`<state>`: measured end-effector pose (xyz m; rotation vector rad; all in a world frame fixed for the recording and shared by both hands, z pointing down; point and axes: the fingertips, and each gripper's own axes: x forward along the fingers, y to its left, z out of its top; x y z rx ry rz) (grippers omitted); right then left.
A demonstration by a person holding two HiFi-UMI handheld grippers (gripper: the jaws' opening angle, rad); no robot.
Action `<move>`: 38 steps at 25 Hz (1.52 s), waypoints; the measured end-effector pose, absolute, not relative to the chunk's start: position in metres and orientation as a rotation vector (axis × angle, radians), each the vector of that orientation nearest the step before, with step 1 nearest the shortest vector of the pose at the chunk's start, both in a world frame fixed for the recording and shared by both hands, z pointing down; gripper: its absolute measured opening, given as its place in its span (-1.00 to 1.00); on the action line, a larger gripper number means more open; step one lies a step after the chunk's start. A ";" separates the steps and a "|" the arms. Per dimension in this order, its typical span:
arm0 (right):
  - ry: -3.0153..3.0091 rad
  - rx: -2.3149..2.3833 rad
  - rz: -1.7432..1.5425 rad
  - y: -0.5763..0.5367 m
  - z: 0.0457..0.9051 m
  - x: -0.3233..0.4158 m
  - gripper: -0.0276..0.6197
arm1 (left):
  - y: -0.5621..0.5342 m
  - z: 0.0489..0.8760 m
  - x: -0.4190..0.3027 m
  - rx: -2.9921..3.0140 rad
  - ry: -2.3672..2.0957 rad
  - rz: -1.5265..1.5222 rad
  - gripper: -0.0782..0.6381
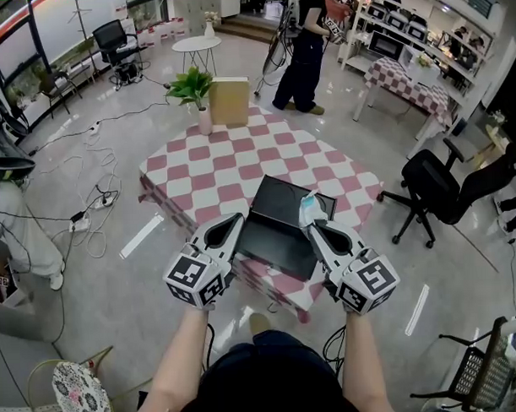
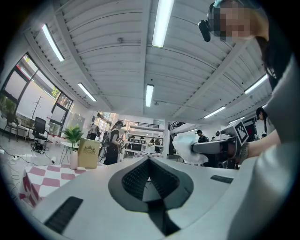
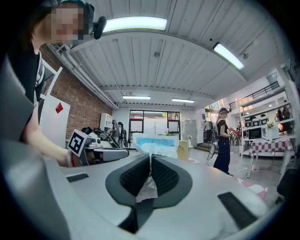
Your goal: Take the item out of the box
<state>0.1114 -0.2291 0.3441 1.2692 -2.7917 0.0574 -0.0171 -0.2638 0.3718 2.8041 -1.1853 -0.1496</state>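
Packet (image 3: 154, 146) is pinched by a thin edge in the right gripper (image 1: 313, 228) over the box (image 1: 279, 200); a jolt could drop it back. Left gripper (image 1: 235, 220) is closed on nothing.

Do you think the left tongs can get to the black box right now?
Probably yes. The left tongs, shut and empty, sit right beside the black box, at its left edge, with nothing between. The right tongs pinch a white packet on the other side.
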 end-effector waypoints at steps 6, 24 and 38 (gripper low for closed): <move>-2.798 1.284 0.060 -0.231 0.341 0.115 -0.87 | -0.266 0.370 -0.015 2.802 -1.184 -0.152 -0.77; -2.793 1.266 0.074 -0.238 0.347 0.114 -0.87 | -0.273 0.380 -0.018 2.780 -1.184 -0.147 -0.77; -2.787 1.255 0.076 -0.244 0.351 0.106 -0.87 | -0.280 0.385 -0.026 2.767 -1.188 -0.146 -0.77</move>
